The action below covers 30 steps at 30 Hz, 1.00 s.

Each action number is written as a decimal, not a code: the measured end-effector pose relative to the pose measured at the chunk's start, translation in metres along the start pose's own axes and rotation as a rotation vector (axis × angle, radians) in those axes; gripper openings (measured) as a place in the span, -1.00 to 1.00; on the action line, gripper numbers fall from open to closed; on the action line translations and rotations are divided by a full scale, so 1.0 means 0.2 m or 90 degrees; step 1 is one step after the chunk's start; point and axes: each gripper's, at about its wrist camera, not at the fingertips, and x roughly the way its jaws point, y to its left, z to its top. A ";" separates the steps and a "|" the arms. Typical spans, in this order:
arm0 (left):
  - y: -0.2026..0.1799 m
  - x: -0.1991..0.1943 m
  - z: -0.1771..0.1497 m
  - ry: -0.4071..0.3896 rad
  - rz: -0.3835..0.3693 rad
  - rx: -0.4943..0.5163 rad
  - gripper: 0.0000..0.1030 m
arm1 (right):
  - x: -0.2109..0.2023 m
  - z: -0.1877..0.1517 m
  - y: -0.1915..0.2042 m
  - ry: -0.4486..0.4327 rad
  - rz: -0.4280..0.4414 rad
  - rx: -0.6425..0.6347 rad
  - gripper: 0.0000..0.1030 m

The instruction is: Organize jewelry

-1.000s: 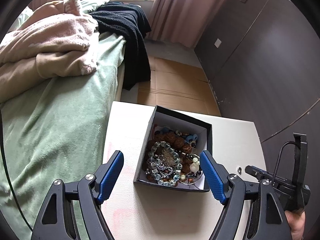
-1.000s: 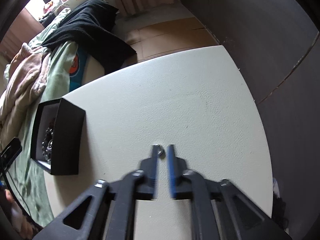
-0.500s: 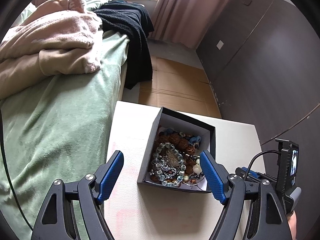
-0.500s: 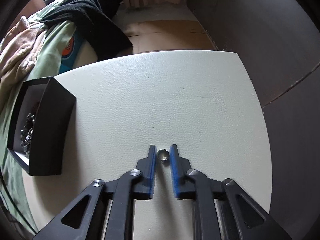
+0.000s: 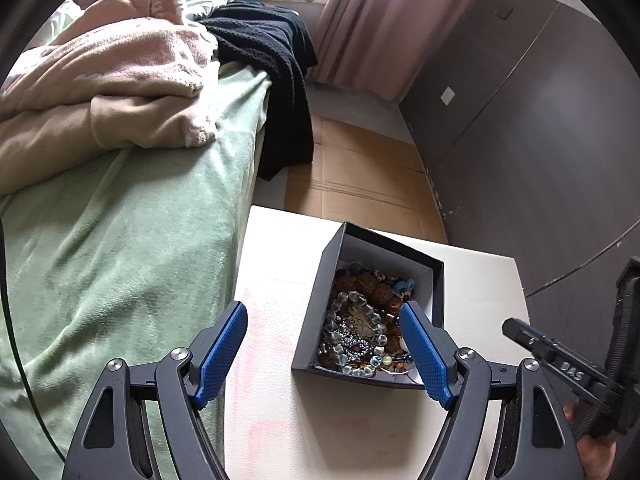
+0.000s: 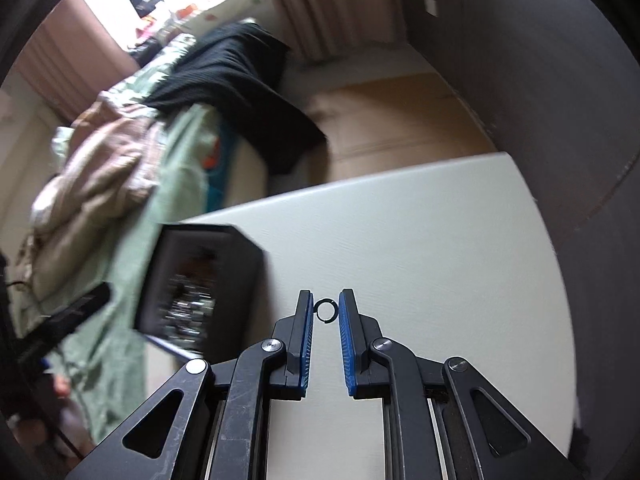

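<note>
Black box [image 5: 316, 304], blue-padded tongs [image 5: 324, 354], green bedspread [image 5: 120, 240], white table [image 6: 420, 248]

Your left tool [image 5: 323, 330] hangs wide open over the table [image 5: 280, 432], its right finger overlapping the black jewelry box [image 5: 316, 316] heaped with bracelets [image 5: 356, 332].

White letters "DAS", seen upside down, on the right claw's black body [image 5: 568, 368]

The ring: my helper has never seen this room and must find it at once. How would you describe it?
Start at the white table beside the green bed, then find the black box full of beaded jewelry. Just right of that box, the right gripper holds a small dark ring between its blue fingertips. It is the only piece of jewelry outside the box.
</note>
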 end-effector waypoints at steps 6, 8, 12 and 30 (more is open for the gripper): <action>0.02 0.01 0.01 0.021 -0.008 0.004 0.53 | -0.02 0.01 0.16 -0.027 0.073 -0.027 -0.72; 0.05 0.01 0.02 0.027 -0.013 -0.012 0.53 | -0.02 0.00 0.21 -0.031 0.099 -0.033 -0.72; 0.10 0.00 0.03 0.026 -0.021 -0.038 0.55 | 0.01 0.00 0.31 -0.042 0.159 -0.025 -0.72; 0.04 -0.04 -0.01 0.018 -0.034 -0.010 0.63 | -0.02 -0.05 0.15 -0.035 0.086 0.013 0.24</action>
